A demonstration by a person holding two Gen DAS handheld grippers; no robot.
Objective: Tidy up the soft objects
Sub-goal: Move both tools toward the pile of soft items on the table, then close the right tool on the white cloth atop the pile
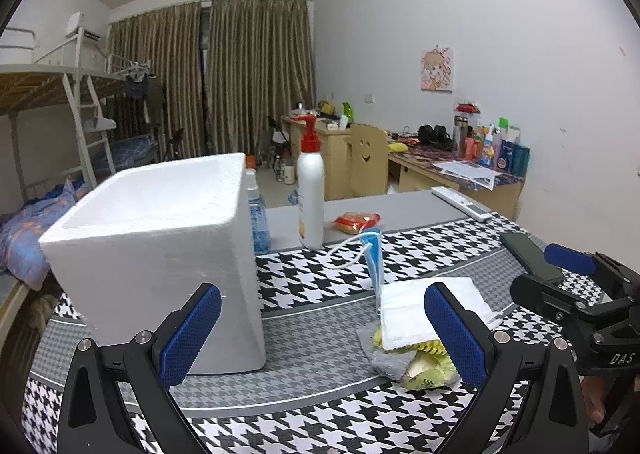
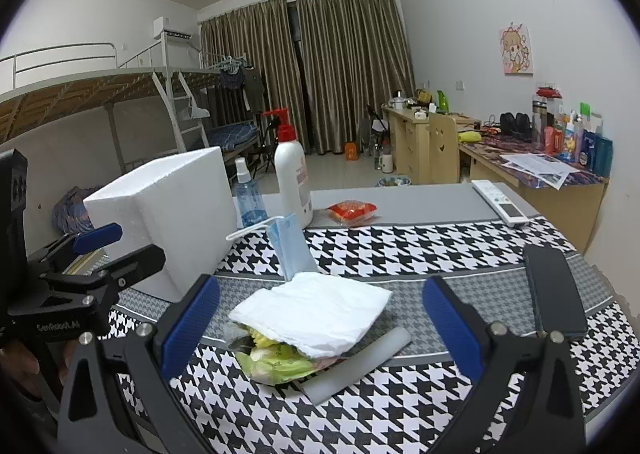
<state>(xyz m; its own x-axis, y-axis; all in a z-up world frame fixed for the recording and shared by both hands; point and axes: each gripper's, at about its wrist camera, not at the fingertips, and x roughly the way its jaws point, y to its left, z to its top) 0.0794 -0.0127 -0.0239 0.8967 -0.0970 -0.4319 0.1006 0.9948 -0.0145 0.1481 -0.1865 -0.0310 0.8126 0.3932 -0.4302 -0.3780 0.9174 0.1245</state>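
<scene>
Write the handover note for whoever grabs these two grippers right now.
Left gripper: open, empty, beside the foam box.
Right gripper: open, empty, facing the pile.
Pile: white folded tissue on top of a yellow-green packet and a grey cloth; blue face mask behind it.
Done: nothing visibly in the box.
Left: move the soft items, probably into the box.

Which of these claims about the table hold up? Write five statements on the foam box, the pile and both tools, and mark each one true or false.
1. The white foam box stands open at the top. True.
2. The right tool is shut on the white tissue. False: it is open, and the tissue lies between its fingers.
3. The blue face mask lies inside the box. False: it is on the cloth, outside.
4. The left tool is open. True.
5. The dark phone lies flat on the cloth. True.
</scene>
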